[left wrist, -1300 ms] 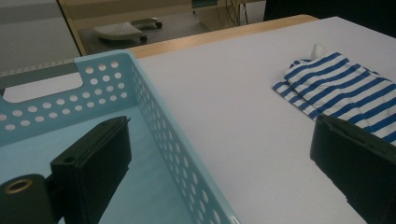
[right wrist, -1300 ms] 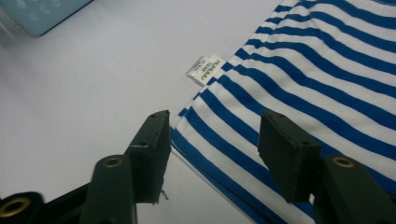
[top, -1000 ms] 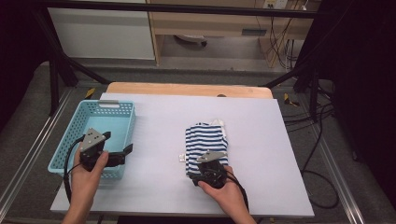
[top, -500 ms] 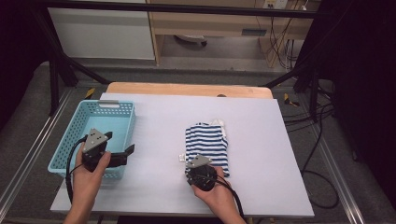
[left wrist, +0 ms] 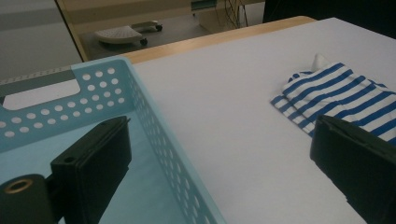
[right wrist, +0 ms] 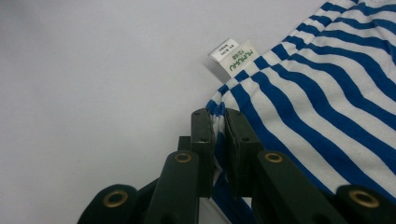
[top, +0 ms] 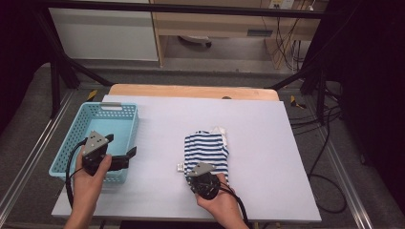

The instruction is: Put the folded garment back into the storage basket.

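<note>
At the bottom of the high view, a little right of centre, a hand holds the right gripper [top: 206, 180] at the near edge of the striped garment [top: 207, 152]. In the right gripper view its two dark jaws stand almost together at the lower centre of the frame, with a fold of blue-and-white cloth [right wrist: 327, 93] pinched between them at the garment's corner. Two small white labels [right wrist: 233, 55] stick out from the hem just above the jaws, lying flat on the white table [right wrist: 93, 93].

At the lower left of the high view, the other hand holds the left gripper [top: 112, 155] over the near right corner of the light blue basket [top: 102, 112]. In the left gripper view its jaws are spread wide with nothing between them: one sits at the lower left over the basket's inside, the other at the right edge of the frame in front of the garment [left wrist: 336, 93].

The garment lies folded in the middle of the white table [top: 267, 143], well apart from the basket, which sits at the table's left edge. Beyond the table's far wooden edge, at the top of the frame, are grey floor and cables.
</note>
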Tool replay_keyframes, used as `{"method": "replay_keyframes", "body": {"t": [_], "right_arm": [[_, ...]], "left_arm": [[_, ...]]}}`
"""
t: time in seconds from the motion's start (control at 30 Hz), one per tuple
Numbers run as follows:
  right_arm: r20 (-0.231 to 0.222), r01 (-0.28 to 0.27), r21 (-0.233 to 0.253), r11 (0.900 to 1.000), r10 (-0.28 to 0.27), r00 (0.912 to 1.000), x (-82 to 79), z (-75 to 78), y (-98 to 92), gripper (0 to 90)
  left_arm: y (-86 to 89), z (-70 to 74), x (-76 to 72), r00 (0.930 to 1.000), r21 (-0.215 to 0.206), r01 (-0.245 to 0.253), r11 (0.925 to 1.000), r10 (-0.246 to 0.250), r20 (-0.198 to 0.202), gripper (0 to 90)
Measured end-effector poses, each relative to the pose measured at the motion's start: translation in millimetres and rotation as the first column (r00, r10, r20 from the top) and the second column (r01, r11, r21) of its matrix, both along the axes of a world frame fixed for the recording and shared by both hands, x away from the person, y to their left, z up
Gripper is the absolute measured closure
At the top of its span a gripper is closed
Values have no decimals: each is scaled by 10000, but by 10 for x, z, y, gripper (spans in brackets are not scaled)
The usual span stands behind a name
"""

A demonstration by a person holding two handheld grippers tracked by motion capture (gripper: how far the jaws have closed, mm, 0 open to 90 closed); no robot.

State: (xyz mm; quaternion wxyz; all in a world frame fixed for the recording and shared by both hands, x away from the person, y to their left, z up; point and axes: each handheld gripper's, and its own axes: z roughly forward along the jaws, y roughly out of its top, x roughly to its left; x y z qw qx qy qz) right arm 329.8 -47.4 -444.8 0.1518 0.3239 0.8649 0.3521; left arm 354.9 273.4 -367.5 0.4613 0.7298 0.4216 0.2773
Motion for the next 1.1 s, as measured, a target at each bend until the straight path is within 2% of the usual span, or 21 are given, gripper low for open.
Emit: {"method": "replay_keyframes", "body": {"t": [0.13, 0.27, 0.4, 0.43, 0.5, 0.53, 0.77, 0.83, 0.93, 0.97, 1.0, 1.07, 1.1], "right_arm": [[-190, -212, 85, 9997, 213, 9996, -42, 9, 4, 836], [-503, -510, 428, 9978, 532, 9973, -95, 19, 39, 837], [-581, -710, 411, 9966, 734, 9956, -128, 23, 75, 836], [-605, -899, 406, 9951, 922, 9939, -152, 21, 92, 836], [-652, -895, 466, 9949, 924, 9936, -161, 24, 96, 836], [-729, -924, 610, 9939, 967, 9926, -181, 32, 101, 836], [-994, -1177, 662, 9908, 1239, 9873, -254, 27, 128, 817], [-1062, -1197, 770, 9898, 1275, 9861, -246, 34, 119, 734], [-969, -1194, 1019, 9876, 1293, 9869, -232, 98, 78, 500], [-969, -1194, 1019, 9876, 1293, 9869, -232, 98, 78, 500], [-957, -1107, 1151, 9872, 1219, 9879, -210, 155, 31, 384], [-686, -898, 1225, 9884, 987, 9927, -178, 200, -43, 305], [-686, -898, 1225, 9884, 987, 9927, -178, 200, -43, 305]], "left_arm": [[-16, 8, -10, 10000, 55, -14, 10000, 14, 5, 51], [-45, 5, -11, 10000, 106, 34, 9999, -33, -43, 51], [-62, 10, -21, 10000, 171, 70, 9998, -69, -58, 51], [-64, 18, -27, 10000, 257, -27, 9997, 29, -63, 53], [-66, 34, -36, 10000, 310, -66, 9995, 66, 4, 53], [-65, 49, -42, 9999, 267, -125, 9996, 124, 44, 53], [-86, 69, -47, 10000, 161, -20, 9999, 20, 2, 53], [-107, 82, -50, 10000, 151, 45, 9999, -45, -2, 53], [-151, 114, -57, 9999, 169, 153, 9997, -153, -5, 53], [-171, 127, -55, 9998, 150, 214, 9997, -214, 10, 53], [-220, 159, -45, 9995, 245, 330, 9992, -329, -20, 53], [-248, 177, -42, 9993, 242, 380, 9990, -380, 31, 53], [-276, 195, -39, 9990, 299, 433, 9986, -436, 69, 53]]}}
